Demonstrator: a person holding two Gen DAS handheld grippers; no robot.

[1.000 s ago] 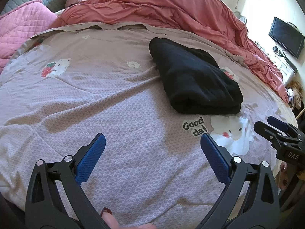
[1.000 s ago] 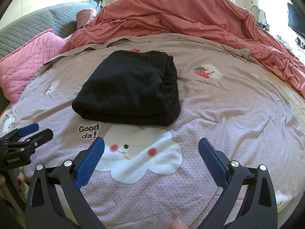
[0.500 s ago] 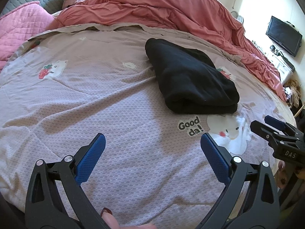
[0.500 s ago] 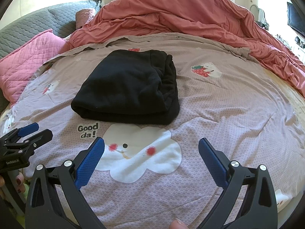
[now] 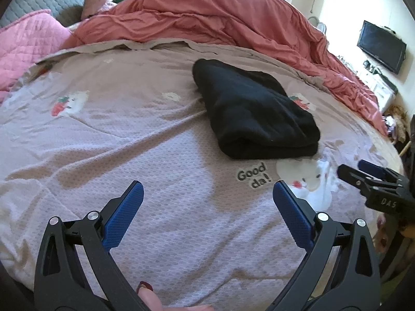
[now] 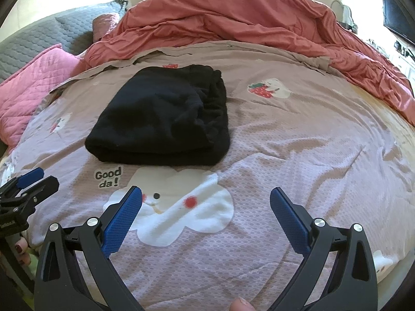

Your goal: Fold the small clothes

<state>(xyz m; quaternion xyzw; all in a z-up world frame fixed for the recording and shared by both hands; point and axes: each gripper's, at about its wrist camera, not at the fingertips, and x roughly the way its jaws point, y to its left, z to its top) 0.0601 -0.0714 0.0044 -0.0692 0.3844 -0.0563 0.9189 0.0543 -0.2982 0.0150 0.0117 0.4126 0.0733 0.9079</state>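
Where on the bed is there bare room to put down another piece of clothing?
Bare sheet left of the folded black garment, and right of it, before the red duvet. The bed's far side is crowded with duvet and pink pillow.

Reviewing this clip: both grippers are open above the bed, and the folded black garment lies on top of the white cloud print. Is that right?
Not quite. The folded black garment lies beyond the white cloud print, not on it; the right wrist view shows the print uncovered. The left gripper and right gripper are indeed open above the bed.
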